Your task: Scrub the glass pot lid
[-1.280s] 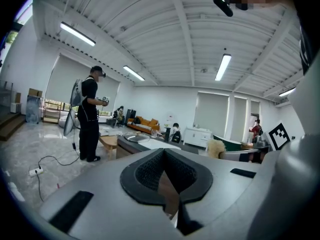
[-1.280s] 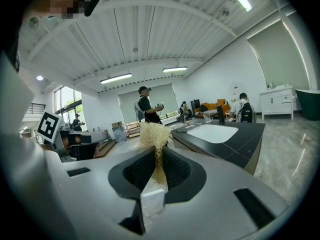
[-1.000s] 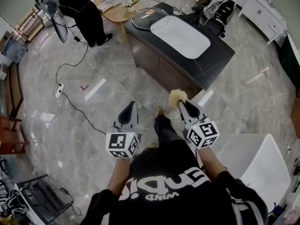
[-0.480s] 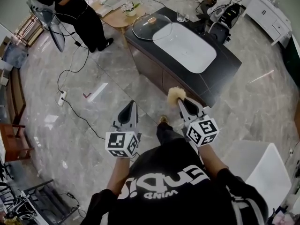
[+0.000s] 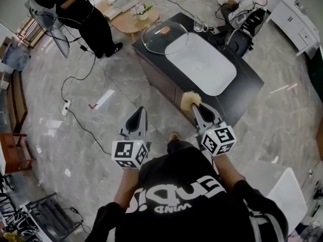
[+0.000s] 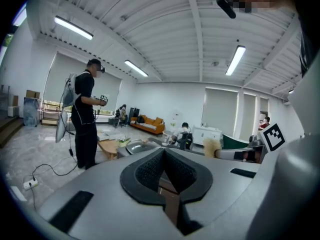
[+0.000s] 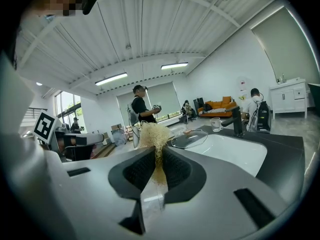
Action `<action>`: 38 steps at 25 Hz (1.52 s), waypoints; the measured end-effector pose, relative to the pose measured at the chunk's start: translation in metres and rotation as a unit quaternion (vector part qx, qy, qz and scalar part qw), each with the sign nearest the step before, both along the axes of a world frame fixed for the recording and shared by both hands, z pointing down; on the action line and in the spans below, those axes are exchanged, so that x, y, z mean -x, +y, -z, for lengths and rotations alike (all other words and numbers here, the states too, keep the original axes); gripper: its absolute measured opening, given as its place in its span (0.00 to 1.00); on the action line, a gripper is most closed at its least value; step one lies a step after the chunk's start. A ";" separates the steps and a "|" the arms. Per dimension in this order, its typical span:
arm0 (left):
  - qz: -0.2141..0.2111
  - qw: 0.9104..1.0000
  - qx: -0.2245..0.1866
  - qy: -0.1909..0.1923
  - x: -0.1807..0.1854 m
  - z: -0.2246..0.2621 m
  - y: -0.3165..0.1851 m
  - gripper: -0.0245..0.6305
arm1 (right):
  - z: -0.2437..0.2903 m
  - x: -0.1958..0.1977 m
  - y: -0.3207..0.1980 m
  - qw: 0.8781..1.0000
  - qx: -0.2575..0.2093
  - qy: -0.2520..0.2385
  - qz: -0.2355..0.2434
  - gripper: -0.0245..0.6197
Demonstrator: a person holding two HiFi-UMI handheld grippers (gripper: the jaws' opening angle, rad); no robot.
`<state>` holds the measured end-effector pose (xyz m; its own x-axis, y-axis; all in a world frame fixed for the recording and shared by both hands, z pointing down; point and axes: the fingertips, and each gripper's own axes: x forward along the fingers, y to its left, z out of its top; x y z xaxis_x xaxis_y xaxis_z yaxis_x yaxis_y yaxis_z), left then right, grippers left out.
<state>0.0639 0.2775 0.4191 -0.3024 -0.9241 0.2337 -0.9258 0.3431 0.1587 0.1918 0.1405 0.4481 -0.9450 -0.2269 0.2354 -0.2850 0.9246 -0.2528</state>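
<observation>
Marble floor [image 5: 101,135], sink counter [image 5: 246,91]; left tongs [image 5: 142,110] together, right tongs [image 5: 195,107] clamp scrubber [image 5: 190,99], perhaps straw.

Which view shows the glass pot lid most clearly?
The head view: the whole glass pot lid appears from above, by the sink. The right gripper view shows it side-on; the left gripper view, only a small distant sliver.

One lid [image 5: 162,37], one scrubber [image 5: 191,100], two tongs [image 5: 141,112] [image 5: 197,109]

Head view looked steeply down from overhead; both gripper views faced forward, nearly level. All three shared the distant table [image 5: 245,92] and glass pot lid [image 5: 164,37].
</observation>
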 end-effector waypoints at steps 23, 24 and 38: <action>-0.012 1.000 -0.012 -0.006 0.118 -0.016 -0.131 0.06 | -0.015 0.113 -0.122 1.000 0.000 0.001 -0.015 0.10; -0.016 1.000 -0.012 -0.005 0.126 -0.017 -0.137 0.06 | -0.016 0.119 -0.127 1.000 0.001 0.002 -0.019 0.10; -0.082 0.997 -0.001 0.009 0.239 -0.024 -0.221 0.06 | -0.016 0.225 -0.180 0.998 0.004 0.024 -0.059 0.10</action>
<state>-0.1755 0.0568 0.4435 -0.1435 -0.9610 0.2365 -0.9662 0.1877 0.1767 -0.0328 -0.0398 0.4638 -0.8995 -0.3342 0.2813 -0.4038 0.8818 -0.2437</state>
